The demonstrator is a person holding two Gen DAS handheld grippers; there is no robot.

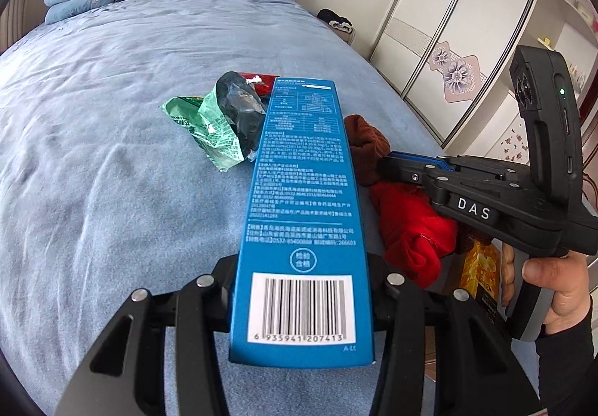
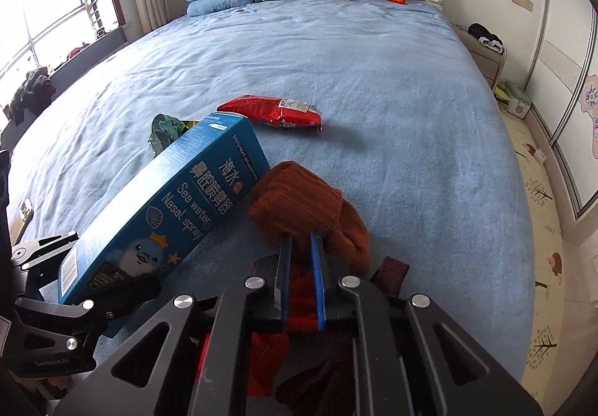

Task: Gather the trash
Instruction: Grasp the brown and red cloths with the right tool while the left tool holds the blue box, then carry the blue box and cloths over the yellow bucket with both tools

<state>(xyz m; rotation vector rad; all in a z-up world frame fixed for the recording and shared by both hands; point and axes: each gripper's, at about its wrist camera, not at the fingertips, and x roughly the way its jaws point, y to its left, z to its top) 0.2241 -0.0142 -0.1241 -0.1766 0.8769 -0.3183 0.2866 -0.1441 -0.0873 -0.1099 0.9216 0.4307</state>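
While the left gripper (image 1: 301, 304) clamps the near end of a long blue nasal spray box (image 1: 302, 214), the box points out over the blue bed (image 1: 112, 173). Beside it, the right gripper (image 2: 301, 255) is closed nearly together on red cloth (image 2: 302, 300), touching a rust-brown knit garment (image 2: 310, 206). Green wrapper (image 1: 209, 132) and red packet (image 2: 273, 111) lie beyond.

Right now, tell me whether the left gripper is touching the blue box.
Touching: the left wrist view shows the left gripper clamped on the blue box at its barcode end.

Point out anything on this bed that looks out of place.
Litter lies mid-bed: a crumpled green wrapper and a red snack packet. Brown and red clothes are bunched near the edge. The left gripper already holds the blue nasal spray box.
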